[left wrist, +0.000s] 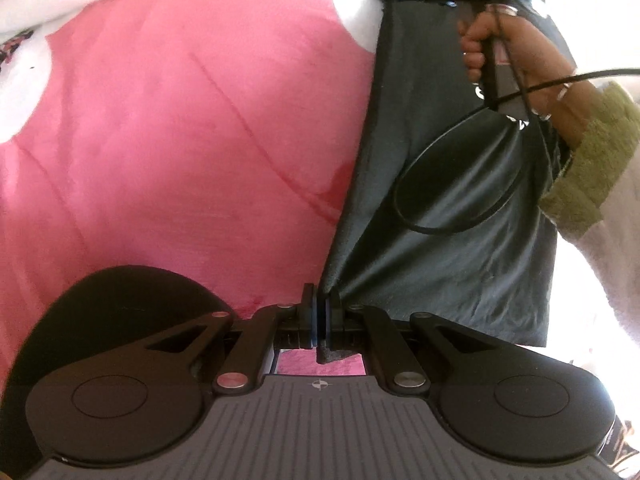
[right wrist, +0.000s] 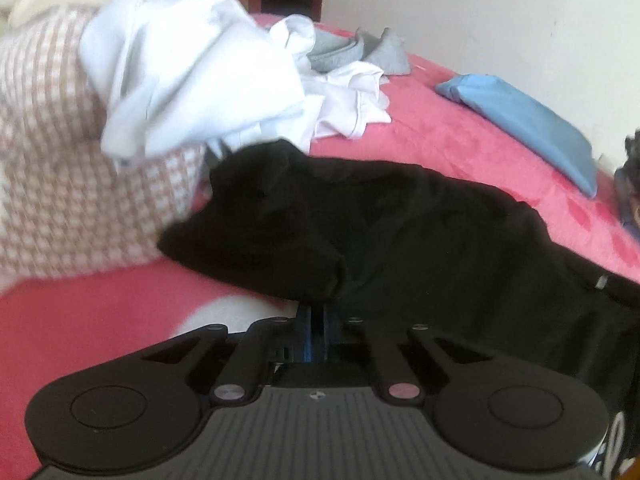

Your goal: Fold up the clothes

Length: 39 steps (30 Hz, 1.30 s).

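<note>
A black garment (left wrist: 440, 248) hangs stretched over the pink bedspread (left wrist: 180, 120) in the left wrist view. My left gripper (left wrist: 322, 300) is shut on its lower corner, and a bit of cloth pokes out behind the pads. At the top right a person's hand (left wrist: 516, 60) in a green cuff holds the other gripper's handle over the same garment. In the right wrist view the black garment (right wrist: 400, 220) lies bunched across the bed. My right gripper (right wrist: 318, 312) is shut on its near fold, and the cloth hides the fingertips.
A black cable (left wrist: 404, 184) loops in front of the garment. A checked pillow (right wrist: 60, 184) with white clothes (right wrist: 192, 76) heaped on it lies at the left. Grey clothes (right wrist: 360, 50) and a folded blue garment (right wrist: 528, 120) lie farther back by the wall (right wrist: 480, 12).
</note>
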Available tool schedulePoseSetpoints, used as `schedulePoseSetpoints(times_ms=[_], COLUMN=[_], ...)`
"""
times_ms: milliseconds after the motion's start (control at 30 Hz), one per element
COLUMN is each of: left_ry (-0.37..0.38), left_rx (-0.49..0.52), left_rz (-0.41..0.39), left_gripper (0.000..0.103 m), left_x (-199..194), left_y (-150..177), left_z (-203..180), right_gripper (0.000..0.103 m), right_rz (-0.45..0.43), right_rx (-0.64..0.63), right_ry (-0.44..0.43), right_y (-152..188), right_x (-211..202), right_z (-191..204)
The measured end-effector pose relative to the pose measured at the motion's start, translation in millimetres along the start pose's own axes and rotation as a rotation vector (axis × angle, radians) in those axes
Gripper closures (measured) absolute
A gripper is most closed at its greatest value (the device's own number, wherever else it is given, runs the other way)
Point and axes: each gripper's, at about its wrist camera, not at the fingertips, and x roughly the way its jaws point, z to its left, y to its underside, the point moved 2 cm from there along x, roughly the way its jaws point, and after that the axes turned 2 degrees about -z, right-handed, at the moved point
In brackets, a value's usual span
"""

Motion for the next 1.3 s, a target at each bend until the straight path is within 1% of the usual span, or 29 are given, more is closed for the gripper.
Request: schedulePoseSetpoints(times_ms=[67,167,300,400,433,533,567,600,633,700,800,833,867,900,933,1000,1033,1067,1167,1267,1300], left_ry=[-0.009,-0.047,-0.093,-0.121,-0.130,-0.151,-0.151,-0.158,-0.173,-0.199,-0.231,-0.250,-0.270,-0.291,-0.312,-0.338,-0.348,-0.356,-0.369,-0.367,-0.357], left_rx=[-0.011,-0.023,-0.025,-0.008,0.002,0.036,0.051,0.071,0.094,0.124,0.163,0.172,0.177,0.181,0.184,0.201,0.217,0.233,0.295,0.391,0.431], left_rz=[0.019,0.034,0.045,0.064,0.073,0.097,0.098,0.094,0.085,0.090,0.125,0.137,0.144,0.145,0.142,0.110,0.089,0.063,-0.027,-0.100,-0.110], left_gripper=[0.101,0.101,0.101,0.101,0.101,0.099,0.098,0.098,0.097,0.096,0.094,0.089,0.078,0.073,0.066,0.062,0.057,0.056,0.055,0.055,0.055], left_x=[-4,-6,-3,0,2,6,5,5,5,8,15,18,20,20,19,14,11,7,-7,-13,-9], left_y=[-4,-12,-18,-19,-20,-21,-22,-22,-23,-24,-25,-26,-29,-31,-30,-29,-29,-27,-23,-18,-17], left_z=[5,11,15,11,9,1,-2,-5,-9,-9,-9,-11,-13,-15,-17,-24,-29,-34,-53,-76,-85], right_gripper=[0.098,0.098,0.098,0.095,0.094,0.090,0.089,0.085,0.082,0.081,0.081,0.081,0.081,0.081,0.081,0.081,0.080,0.080,0.080,0.080,0.080], right_rz=[-0.007,-0.025,-0.024,-0.030,-0.031,-0.063,-0.084,-0.106,-0.126,-0.163,-0.214,-0.215,-0.214,-0.213,-0.190,-0.140,-0.110,-0.077,0.023,0.066,0.075], right_rx=[0.032,0.080,0.133,0.171,0.203,0.313,0.338,0.362,0.384,0.414,0.466,0.481,0.495,0.510,0.523,0.548,0.565,0.586,0.671,0.748,0.783], right_ry=[-0.015,-0.029,-0.041,-0.058,-0.084,-0.180,-0.201,-0.220,-0.216,-0.181,-0.110,-0.071,-0.032,0.008,0.041,0.105,0.120,0.123,0.108,0.065,0.040], right_y=[-4,-10,-8,-2,-2,0,3,6,10,24,57,72,87,102,121,158,176,197,255,297,308], right_x=[-2,-2,10,15,9,-29,-50,-72,-97,-153,-240,-265,-291,-316,-331,-359,-366,-369,-359,-337,-330], right_z=[0,1,6,3,-3,-33,-46,-60,-76,-109,-159,-172,-185,-198,-205,-217,-219,-219,-208,-187,-183])
